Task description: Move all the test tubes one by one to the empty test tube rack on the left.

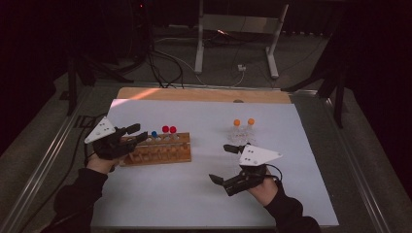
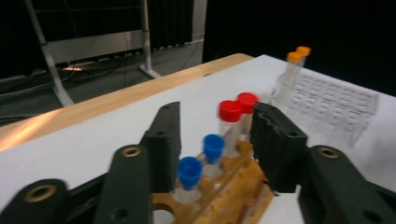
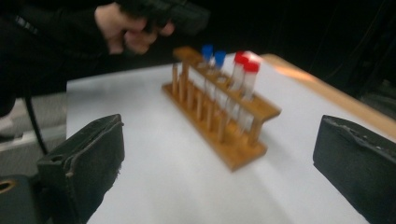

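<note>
A wooden tube rack stands left of centre on the white table sheet. It holds two blue-capped tubes and two red-capped tubes. My left gripper hovers at the rack's left end, open. In the left gripper view its jaws stand apart on either side of the blue caps without touching them, and the red caps lie beyond. My right gripper rests to the right of the rack, wide open and empty. It faces the rack in the right gripper view.
A clear plastic rack with two orange-capped tubes stands at centre right, close behind my right gripper. A bare wooden table edge runs along the back. Beyond it are a metal stand and floor cables.
</note>
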`<state>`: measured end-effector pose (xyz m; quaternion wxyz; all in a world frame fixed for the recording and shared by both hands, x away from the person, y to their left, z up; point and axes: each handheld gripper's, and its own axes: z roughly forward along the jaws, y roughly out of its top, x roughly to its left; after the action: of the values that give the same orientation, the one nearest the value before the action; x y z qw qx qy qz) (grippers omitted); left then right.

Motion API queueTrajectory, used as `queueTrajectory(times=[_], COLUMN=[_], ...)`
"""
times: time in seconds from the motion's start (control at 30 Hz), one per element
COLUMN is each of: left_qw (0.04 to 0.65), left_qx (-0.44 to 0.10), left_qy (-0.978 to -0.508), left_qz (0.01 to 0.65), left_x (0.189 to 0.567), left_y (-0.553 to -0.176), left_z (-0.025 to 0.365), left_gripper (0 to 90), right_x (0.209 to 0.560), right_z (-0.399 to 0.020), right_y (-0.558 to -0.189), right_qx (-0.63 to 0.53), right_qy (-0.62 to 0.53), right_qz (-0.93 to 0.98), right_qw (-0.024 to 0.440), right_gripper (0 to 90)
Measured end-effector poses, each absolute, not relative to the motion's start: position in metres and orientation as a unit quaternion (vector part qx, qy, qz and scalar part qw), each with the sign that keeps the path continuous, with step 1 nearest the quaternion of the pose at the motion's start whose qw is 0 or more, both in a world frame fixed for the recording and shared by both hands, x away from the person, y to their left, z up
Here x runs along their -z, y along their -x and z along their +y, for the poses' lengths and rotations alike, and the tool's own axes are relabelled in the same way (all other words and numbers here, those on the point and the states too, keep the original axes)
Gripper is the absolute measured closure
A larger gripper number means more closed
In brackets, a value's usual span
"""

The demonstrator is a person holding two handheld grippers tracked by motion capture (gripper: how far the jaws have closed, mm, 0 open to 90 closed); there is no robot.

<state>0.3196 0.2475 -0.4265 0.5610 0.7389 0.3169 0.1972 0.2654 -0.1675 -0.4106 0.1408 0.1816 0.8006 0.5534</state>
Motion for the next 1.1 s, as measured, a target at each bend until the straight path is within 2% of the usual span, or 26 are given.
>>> queueTrajectory(times=[0.07, 0.13, 0.23, 0.43, 0.83, 0.9, 0.97, 1.0, 1.1], left_qw=[0.563, 0.574, 0.583, 0.600, 0.578, 0.581, 0.583, 0.583, 0.581], left_qx=[-0.199, -0.195, -0.184, -0.167, -0.177, -0.170, -0.168, -0.166, -0.163], left_qy=[-0.738, -0.733, -0.731, -0.728, -0.750, -0.750, -0.751, -0.752, -0.756], left_qz=[0.313, 0.308, 0.304, 0.284, 0.269, 0.265, 0.260, 0.259, 0.254], left_x=[0.423, 0.421, 0.419, 0.423, 0.438, 0.438, 0.438, 0.439, 0.440], left_y=[-0.311, -0.303, -0.292, -0.272, -0.247, -0.245, -0.244, -0.244, -0.244], left_z=[0.245, 0.244, 0.241, 0.234, 0.224, 0.222, 0.220, 0.219, 0.217], left_gripper=[38.9, 33.2, 20.0, 3.5, 0.5, 0.5, 0.5, 0.5, 0.5], right_x=[0.407, 0.402, 0.395, 0.387, 0.406, 0.414, 0.423, 0.428, 0.440], right_z=[-0.173, -0.179, -0.191, -0.221, -0.266, -0.270, -0.273, -0.274, -0.274], right_y=[-0.268, -0.270, -0.276, -0.292, -0.326, -0.334, -0.341, -0.345, -0.356], right_qx=[-0.559, -0.567, -0.570, -0.558, -0.526, -0.520, -0.516, -0.511, -0.499], right_qy=[-0.180, -0.186, -0.200, -0.237, -0.322, -0.335, -0.350, -0.357, -0.369], right_qz=[0.795, 0.785, 0.776, 0.766, 0.750, 0.750, 0.745, 0.746, 0.749], right_qw=[0.151, 0.165, 0.182, 0.212, 0.237, 0.235, 0.236, 0.233, 0.230], right_gripper=[1.9, 2.0, 1.9, 2.0, 2.0, 6.8, 15.5, 15.1, 21.8])
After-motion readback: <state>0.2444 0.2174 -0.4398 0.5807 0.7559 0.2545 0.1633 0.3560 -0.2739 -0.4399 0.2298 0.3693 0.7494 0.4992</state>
